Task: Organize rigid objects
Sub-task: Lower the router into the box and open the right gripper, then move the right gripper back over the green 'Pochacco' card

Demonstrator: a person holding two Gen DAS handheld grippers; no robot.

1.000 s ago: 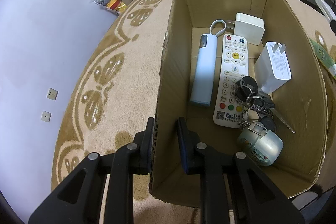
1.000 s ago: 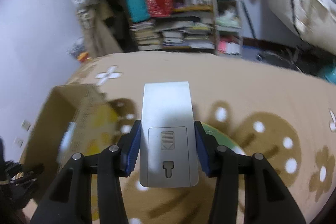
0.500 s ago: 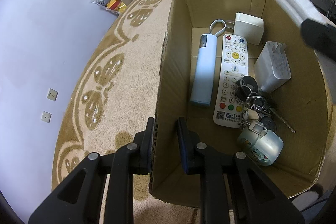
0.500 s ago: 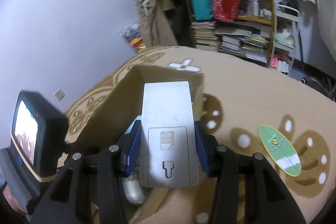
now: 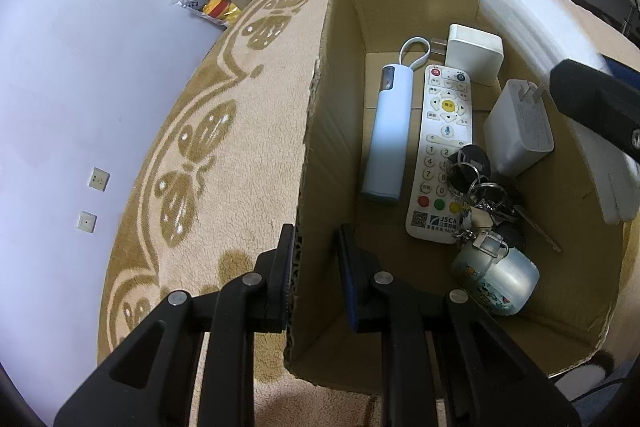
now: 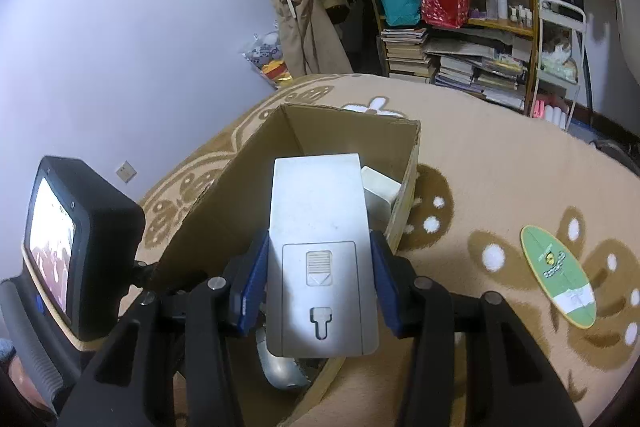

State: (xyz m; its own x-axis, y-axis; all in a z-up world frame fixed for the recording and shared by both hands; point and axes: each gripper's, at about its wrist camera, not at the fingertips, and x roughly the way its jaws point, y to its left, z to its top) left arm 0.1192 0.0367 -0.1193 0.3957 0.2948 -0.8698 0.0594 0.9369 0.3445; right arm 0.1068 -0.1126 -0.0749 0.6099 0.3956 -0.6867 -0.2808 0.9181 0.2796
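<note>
The left gripper (image 5: 314, 267) is clamping the near wall of the open brown cardboard box (image 5: 400, 3), steadying it on the beige patterned rug (image 5: 224, 131). Inside are already lying a pale blue cylindrical power bank (image 5: 386, 135), a long white remote control (image 5: 442, 151), two white chargers (image 5: 518, 129), a bunch of keys (image 5: 480, 187) and a small silvery pouch (image 5: 496, 277). The right gripper (image 6: 318, 287) is gripping a grey-white flat remote (image 6: 320, 251) by its sides, back cover up, over the box (not yet released). A green oval card (image 6: 558, 281) is waiting on the rug, likely still to be packed
</note>
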